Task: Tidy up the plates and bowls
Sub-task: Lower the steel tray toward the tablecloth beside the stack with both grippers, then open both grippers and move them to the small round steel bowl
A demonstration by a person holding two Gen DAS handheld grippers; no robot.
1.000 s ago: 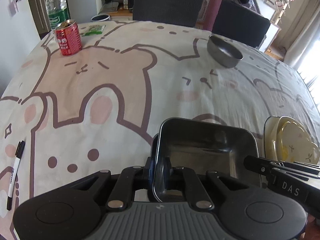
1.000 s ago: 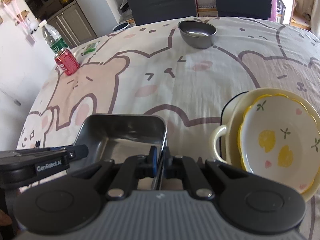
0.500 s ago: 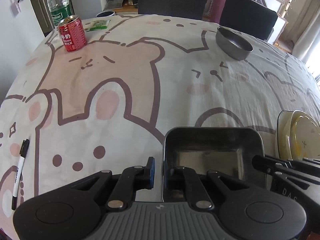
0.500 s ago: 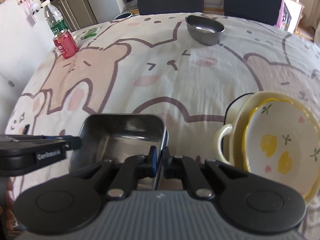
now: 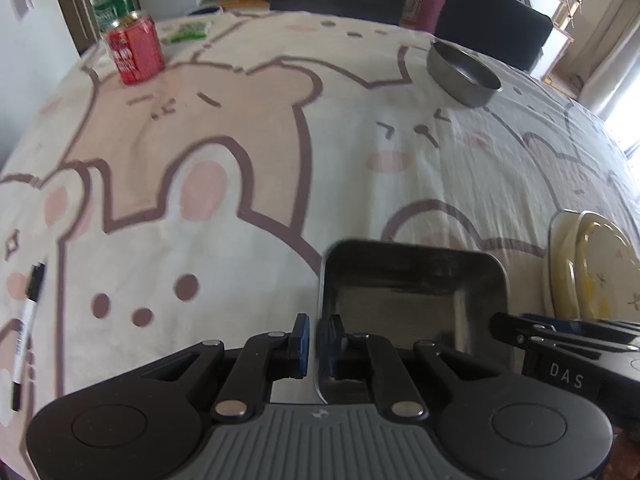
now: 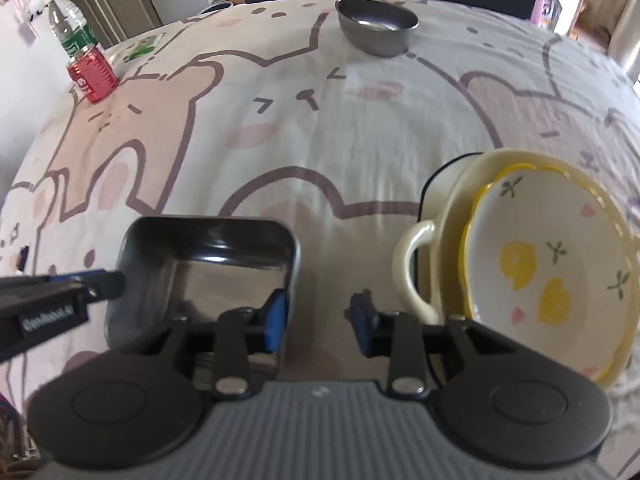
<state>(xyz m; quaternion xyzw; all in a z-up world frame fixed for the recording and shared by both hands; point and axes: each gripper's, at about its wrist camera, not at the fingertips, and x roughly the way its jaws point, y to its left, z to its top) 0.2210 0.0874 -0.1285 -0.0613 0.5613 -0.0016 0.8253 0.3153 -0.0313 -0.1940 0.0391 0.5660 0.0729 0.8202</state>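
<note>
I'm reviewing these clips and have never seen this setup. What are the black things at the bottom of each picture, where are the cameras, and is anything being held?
A person holds a two-finger gripper in each hand; each picture comes from a camera on one gripper, looking along its fingers. The left gripper straddles the left wall of the rectangular metal tray with a slight gap. The right gripper is open around the tray's right wall, gripping nothing. On the cartoon tablecloth lie a yellow-patterned dish stacked in a cream handled dish, a metal bowl, a red can and a pen.
</note>
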